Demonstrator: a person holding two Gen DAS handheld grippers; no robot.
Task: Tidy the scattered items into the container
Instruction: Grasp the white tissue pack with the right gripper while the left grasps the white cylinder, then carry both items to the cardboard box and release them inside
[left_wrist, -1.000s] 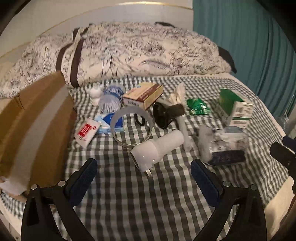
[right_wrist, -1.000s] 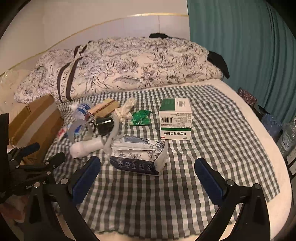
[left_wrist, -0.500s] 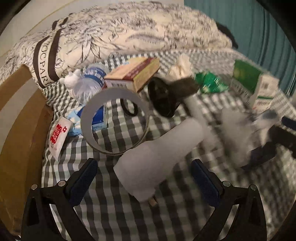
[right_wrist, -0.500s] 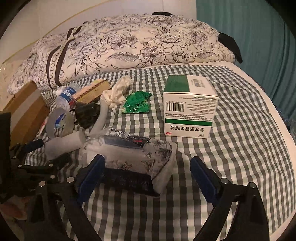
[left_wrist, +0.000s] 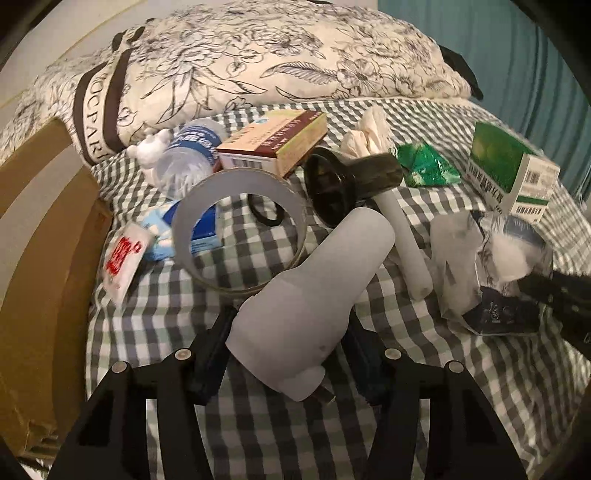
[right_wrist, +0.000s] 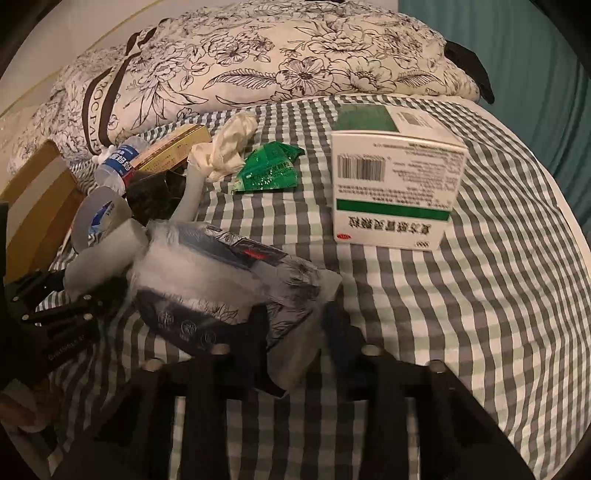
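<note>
Scattered items lie on a checked cloth on a bed. My left gripper is shut on the wide end of a white plastic cylinder. My right gripper is shut on the near corner of a soft tissue pack, which also shows in the left wrist view. A cardboard box, the container, stands at the left edge. A tape ring, a water bottle, a brown carton, a black funnel-shaped part and a green-white box lie around.
A floral pillow runs along the back. A green sachet, a crumpled tissue, a red-printed packet, a blue pack and a white tube lie on the cloth. A teal curtain hangs at right.
Both grippers moved forward and down and closed: the left onto the white cylinder, the right onto the tissue pack. Both were open a second ago.
</note>
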